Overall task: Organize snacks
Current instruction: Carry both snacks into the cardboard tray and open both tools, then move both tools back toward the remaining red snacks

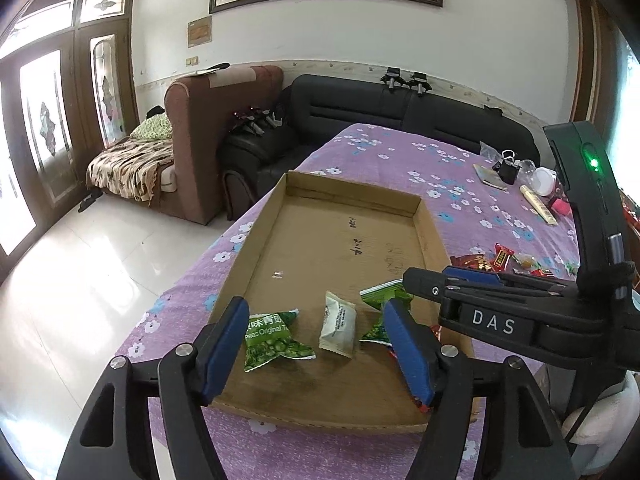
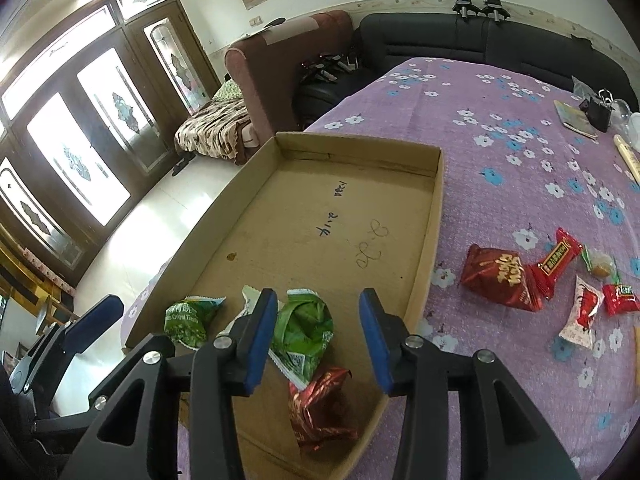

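A shallow cardboard tray lies on a purple flowered tablecloth. At its near end lie a green peas packet, a white packet, a second, crumpled green packet and a red foil packet. My left gripper hovers open above the white packet without touching it. My right gripper stands open over the crumpled green packet, its pads not pressing on it. In the left wrist view its black body reaches in from the right.
Several loose red and white snacks lie on the cloth right of the tray. A padlock, a booklet and a white cup sit at the far right. A black sofa and a brown armchair stand beyond the table.
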{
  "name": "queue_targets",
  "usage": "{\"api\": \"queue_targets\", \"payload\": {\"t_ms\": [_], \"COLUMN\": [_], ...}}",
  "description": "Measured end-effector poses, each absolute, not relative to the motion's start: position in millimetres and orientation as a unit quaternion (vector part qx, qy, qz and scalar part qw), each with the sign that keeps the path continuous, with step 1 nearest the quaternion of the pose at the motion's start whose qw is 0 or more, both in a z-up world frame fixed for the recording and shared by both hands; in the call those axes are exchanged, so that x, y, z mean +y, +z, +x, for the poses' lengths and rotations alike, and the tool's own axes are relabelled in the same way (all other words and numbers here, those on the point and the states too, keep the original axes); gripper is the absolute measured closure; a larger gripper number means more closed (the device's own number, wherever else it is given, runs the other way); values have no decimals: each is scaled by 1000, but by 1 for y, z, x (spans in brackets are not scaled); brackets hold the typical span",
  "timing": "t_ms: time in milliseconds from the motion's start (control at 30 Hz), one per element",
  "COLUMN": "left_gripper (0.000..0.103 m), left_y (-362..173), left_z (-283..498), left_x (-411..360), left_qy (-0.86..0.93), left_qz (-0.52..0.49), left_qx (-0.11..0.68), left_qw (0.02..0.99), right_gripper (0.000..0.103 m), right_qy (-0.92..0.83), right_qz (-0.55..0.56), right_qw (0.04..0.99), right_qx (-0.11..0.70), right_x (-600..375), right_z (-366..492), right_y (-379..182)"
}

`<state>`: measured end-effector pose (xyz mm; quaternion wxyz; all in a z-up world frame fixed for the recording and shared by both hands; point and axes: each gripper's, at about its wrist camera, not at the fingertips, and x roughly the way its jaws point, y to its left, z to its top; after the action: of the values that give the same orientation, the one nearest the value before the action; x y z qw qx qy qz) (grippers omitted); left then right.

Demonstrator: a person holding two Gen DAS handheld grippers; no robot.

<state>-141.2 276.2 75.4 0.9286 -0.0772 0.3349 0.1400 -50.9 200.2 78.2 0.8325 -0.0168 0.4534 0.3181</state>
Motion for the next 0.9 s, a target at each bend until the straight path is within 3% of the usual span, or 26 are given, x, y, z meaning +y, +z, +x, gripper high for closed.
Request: {"api": "queue_targets", "payload": {"t_ms": [900], "left_gripper": [27], "left_y": [90], "left_z": [-119], "left_x": [197], "left_qy": [111], "left_qz": [-1], "left_qx": [351], "left_qw": [930], "right_gripper": [58], "right_qy": [275], "right_qz": [56], "right_qw": [847], "right_qx": [452], "right_x": [96], "right_z": [-33], "right_y": [78]}}
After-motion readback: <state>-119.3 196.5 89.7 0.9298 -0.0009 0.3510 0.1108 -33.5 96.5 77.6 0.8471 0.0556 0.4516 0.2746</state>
